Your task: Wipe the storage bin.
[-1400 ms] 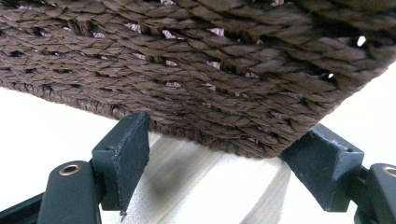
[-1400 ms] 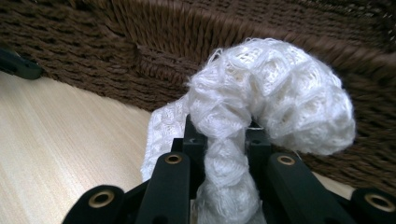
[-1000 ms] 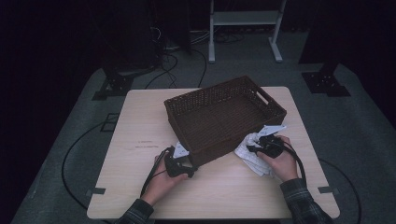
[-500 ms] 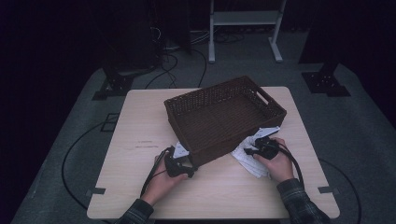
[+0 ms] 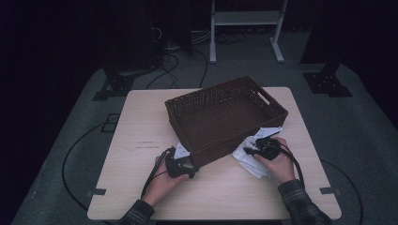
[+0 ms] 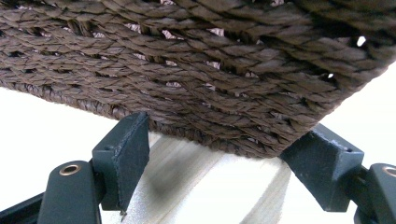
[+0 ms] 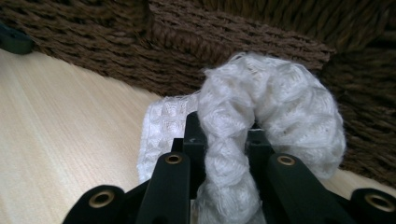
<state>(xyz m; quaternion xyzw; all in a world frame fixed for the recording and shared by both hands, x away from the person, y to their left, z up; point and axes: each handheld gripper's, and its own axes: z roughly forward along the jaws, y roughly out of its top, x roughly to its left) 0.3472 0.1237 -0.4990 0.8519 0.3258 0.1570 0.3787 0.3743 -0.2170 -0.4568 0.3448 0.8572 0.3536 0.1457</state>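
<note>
A brown wicker basket stands slanted in the middle of the table, and its woven wall is close in front of the left gripper view. My left gripper is open, one jaw on each side of the basket's near lower corner; from above it sits at that corner. A white knitted cloth lies against the basket's right front side. My right gripper is shut on a bulging fold of the cloth; in the high view it rests over the cloth.
The light wooden table has bare room left of the basket and along the front edge. A white-legged frame and cables lie on the dark floor behind. The person's sleeves enter from the bottom.
My right gripper has slid a little left towards the basket with the cloth, bunching it. The left gripper has stayed at the basket's corner.
</note>
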